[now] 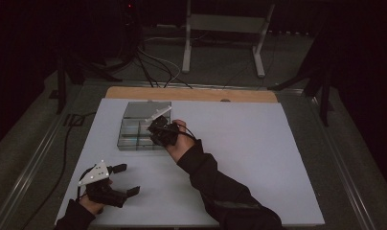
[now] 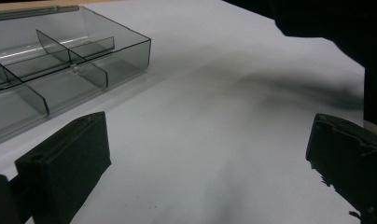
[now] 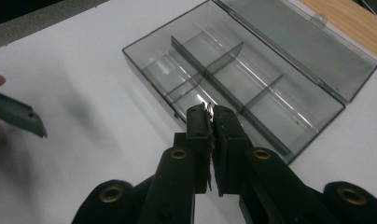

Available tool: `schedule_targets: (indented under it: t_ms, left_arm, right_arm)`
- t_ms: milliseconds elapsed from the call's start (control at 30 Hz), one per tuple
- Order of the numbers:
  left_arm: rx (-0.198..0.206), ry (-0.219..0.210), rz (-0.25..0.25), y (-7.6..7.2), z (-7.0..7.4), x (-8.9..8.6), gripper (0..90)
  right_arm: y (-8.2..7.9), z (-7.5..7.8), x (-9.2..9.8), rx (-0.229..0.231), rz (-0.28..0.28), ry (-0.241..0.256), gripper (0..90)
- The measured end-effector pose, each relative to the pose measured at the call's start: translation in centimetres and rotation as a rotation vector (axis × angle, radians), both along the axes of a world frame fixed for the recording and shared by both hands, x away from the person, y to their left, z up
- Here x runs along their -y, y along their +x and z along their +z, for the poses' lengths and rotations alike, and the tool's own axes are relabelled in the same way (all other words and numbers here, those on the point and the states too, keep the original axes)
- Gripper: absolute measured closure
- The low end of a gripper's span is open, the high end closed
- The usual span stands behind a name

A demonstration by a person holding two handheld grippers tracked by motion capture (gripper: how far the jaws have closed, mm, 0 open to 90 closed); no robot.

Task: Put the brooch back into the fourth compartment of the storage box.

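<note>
The right hand-held gripper (image 3: pixel 210 109) pinches a tiny shiny metal piece (image 3: pixel 207 106) above the clear grey plastic compartment box (image 3: pixel 252 74). The left hand-held gripper (image 1: pixel 122 179) rests spread on the white bench (image 1: pixel 258 143).

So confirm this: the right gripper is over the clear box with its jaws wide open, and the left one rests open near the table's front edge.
Not quite. The right gripper is over the clear box, but its jaws are shut, pinching something small and shiny I cannot identify, as the right gripper view shows. The left gripper does rest open near the table's front edge.
</note>
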State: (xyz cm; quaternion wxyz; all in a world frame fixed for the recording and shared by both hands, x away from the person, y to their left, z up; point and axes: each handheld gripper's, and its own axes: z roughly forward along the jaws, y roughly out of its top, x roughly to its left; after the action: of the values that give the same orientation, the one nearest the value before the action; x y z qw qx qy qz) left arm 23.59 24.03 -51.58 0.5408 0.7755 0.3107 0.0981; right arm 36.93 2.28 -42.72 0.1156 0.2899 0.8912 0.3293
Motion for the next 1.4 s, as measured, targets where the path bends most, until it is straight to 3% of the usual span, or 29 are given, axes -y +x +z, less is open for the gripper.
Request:
schedule_targets:
  t_ms: [900,1400]
  left_arm:
    - [0.005,-0.005,-0.001,0.0,0.0,0.0,1.3]
    - [0.005,-0.010,0.000,0.0,0.0,-0.1,1.3]
  right_arm:
    - [2.2,0.9,-6.3,0.002,0.036,0.002,85.7]
    - [3.5,-0.5,-9.1,-0.039,0.055,0.000,85.5]
